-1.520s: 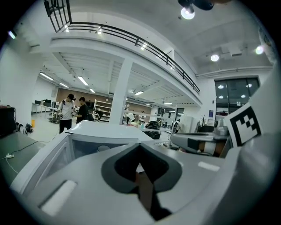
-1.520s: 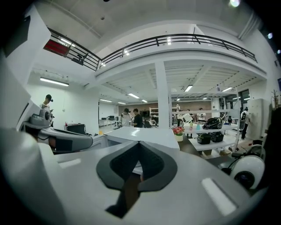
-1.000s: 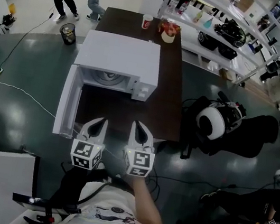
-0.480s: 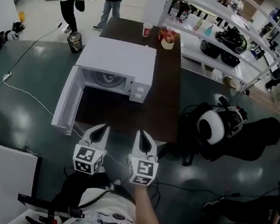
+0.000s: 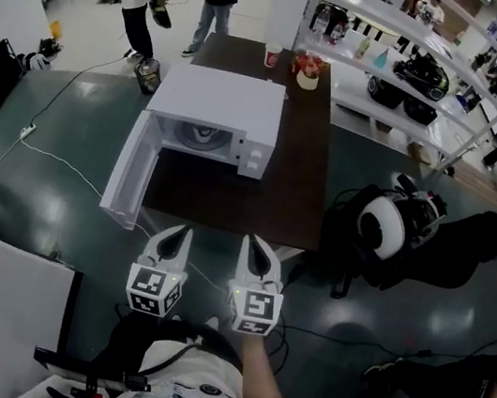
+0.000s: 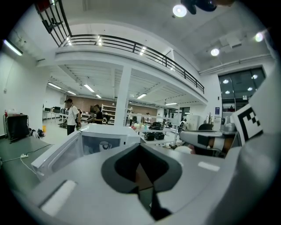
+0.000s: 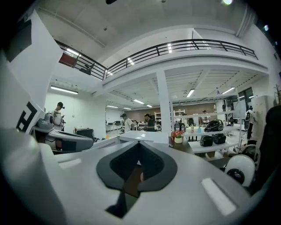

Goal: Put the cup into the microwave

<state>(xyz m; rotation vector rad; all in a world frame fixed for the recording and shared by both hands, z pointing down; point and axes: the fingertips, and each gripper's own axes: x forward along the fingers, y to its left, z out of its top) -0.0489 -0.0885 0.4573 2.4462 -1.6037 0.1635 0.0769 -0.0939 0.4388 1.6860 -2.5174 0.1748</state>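
L claw (image 5: 178,233), R claw (image 5: 255,245): white shells, b/w marker cubes (image 5: 152,291); white printed tee (image 5: 196,386).

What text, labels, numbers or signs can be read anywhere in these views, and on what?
No text can be read.
Marker cubes on the left gripper and right gripper: black-and-white square patterns, no letters.
Microwave control panel: markings too small.
Red-and-white cup at the table's far end: print too small.

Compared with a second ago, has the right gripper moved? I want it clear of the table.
Yes. The right gripper has drawn back toward the person, from over the table to its near edge.
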